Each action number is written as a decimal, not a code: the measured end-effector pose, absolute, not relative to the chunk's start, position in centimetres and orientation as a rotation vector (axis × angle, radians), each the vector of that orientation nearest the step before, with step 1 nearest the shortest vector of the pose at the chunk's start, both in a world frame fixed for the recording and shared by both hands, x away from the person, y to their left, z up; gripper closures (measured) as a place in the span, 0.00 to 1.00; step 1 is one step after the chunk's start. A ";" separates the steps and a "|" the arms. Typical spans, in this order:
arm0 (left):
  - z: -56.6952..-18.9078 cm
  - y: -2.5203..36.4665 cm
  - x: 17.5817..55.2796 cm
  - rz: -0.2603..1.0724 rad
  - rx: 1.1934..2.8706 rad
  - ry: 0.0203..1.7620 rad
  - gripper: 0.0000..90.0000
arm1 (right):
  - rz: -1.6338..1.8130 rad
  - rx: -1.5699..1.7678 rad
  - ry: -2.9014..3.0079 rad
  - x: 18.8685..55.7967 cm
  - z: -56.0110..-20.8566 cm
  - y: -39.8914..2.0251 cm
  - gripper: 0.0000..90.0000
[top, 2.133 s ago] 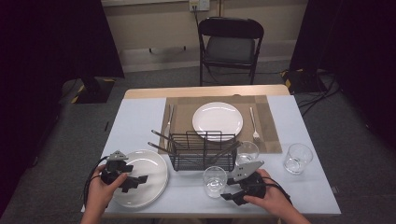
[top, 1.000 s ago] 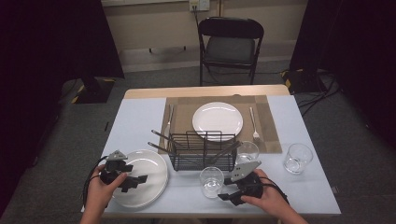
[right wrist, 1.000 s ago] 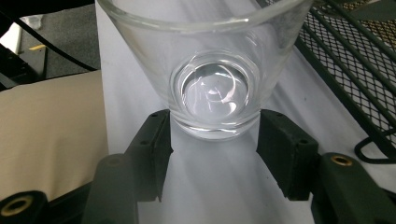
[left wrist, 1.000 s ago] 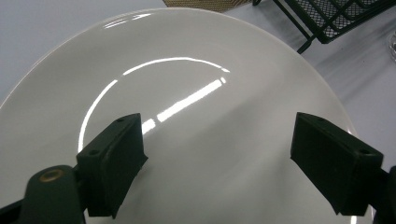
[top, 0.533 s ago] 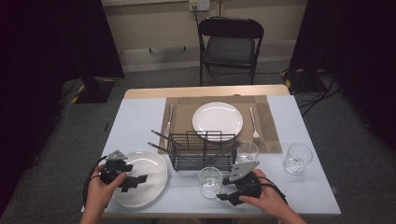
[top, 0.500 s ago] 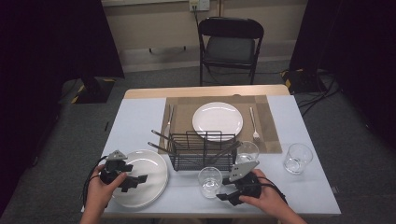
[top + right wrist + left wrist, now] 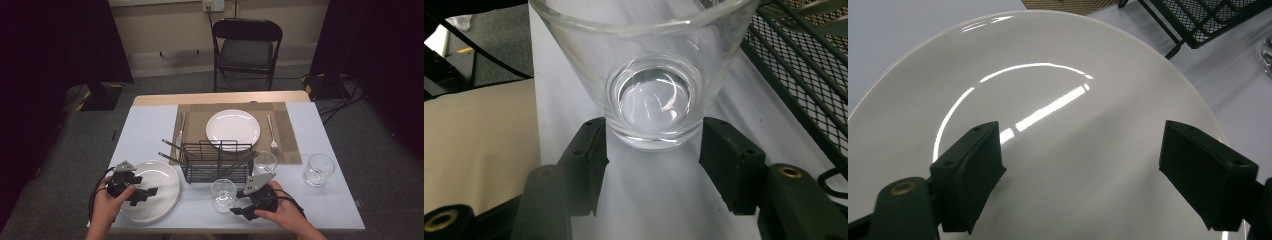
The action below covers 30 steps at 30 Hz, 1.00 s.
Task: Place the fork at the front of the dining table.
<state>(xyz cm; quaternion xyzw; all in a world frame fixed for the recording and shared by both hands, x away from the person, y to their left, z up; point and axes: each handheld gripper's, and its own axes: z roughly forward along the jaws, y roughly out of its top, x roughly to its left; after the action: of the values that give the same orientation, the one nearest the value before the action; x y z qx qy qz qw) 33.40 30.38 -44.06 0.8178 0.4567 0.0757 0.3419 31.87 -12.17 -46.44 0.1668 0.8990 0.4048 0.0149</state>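
A small clear glass stands upright on the white table in front of the black wire rack. My right gripper comes at it from the right, low on the table. In the right gripper view both pads rest against the thick base of the glass, so the gripper is shut on it. My left gripper hovers open over a white plate at the front left. In the left gripper view its jaws stand wide apart above the plate, with nothing between them.
A second white plate lies on a brown placemat with a fork and a knife beside it. Utensils stick out of the rack. Two more glasses stand to the right. A black chair is behind the table.
My right gripper has edged left along the table front, and the glass between its jaws has shifted slightly left with it. The left gripper has stayed over the plate.
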 end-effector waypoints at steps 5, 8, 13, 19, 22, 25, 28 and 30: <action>-44.1 30.4 33.4 0.196 2.130 1.185 0.19 | 1.255 0.516 2.799 31.9 -46.4 -12.0 0.49; -44.1 30.4 33.4 0.196 2.128 1.186 0.19 | 1.255 0.512 2.800 31.9 -46.4 -11.9 0.49; -44.1 30.4 33.4 0.194 2.128 1.188 0.19 | 1.255 0.510 2.803 31.9 -46.4 -11.8 0.49; -44.1 30.4 33.4 0.196 2.130 1.185 0.19 | 1.257 0.507 2.801 31.9 -46.4 -11.6 0.49; -44.1 30.4 33.4 0.194 2.132 1.187 0.19 | 1.260 0.509 2.802 31.9 -46.4 -11.6 0.49; -44.1 30.4 33.4 0.193 2.128 1.187 0.19 | 1.258 0.505 2.801 32.0 -46.4 -11.5 0.49; -44.1 30.4 33.4 0.193 2.126 1.190 0.19 | 1.257 0.506 2.803 32.0 -46.4 -11.5 0.49; -44.1 30.4 33.4 0.193 2.128 1.188 0.19 | 1.257 0.505 2.804 32.0 -46.4 -11.4 0.49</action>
<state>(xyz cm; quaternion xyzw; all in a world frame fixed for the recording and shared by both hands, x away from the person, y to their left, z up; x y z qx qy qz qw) 33.40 30.41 -44.12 0.8180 0.4569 0.0740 0.3415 31.95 -11.43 -46.39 0.1623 0.9003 0.4036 0.0139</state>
